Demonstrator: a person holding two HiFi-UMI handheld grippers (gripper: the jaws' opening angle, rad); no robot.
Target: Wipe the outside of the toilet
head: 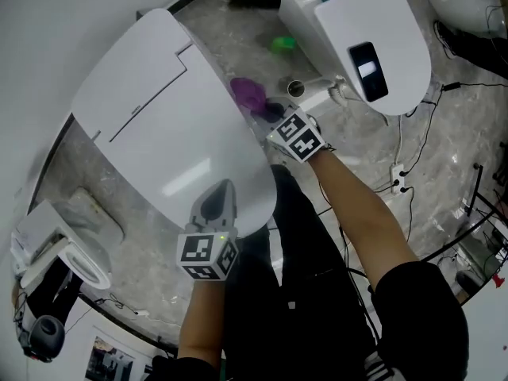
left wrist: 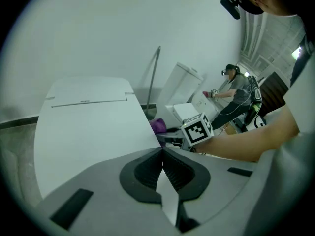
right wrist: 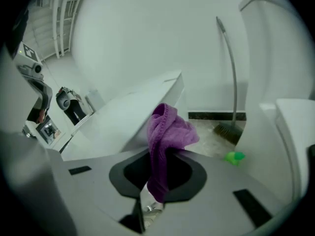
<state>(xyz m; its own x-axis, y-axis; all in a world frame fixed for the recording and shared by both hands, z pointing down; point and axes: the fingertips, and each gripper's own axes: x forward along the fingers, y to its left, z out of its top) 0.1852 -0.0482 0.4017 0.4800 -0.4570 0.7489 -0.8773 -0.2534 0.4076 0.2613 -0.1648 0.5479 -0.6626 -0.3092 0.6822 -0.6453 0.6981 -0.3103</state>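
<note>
Toilet (head: 159, 117), lid down, stands just left of the right hand-held gripper (right wrist: 158, 154), which pinches a purple cloth (right wrist: 167, 127). The left hand-held gripper (left wrist: 162, 150), pressed together and empty, is at its front edge. The cloth seems just short of the side wall, so the person should press it flat and wipe in firm, overlapping strokes.

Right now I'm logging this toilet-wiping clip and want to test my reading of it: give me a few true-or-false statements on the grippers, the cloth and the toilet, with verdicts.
1. The right gripper is shut on a purple cloth. True.
2. The left gripper holds a sponge. False: its jaws are together with nothing gripped between them.
3. The toilet lid is down. True.
4. A green object sits on the toilet lid. False: it lies on the floor beside the toilet.
</note>
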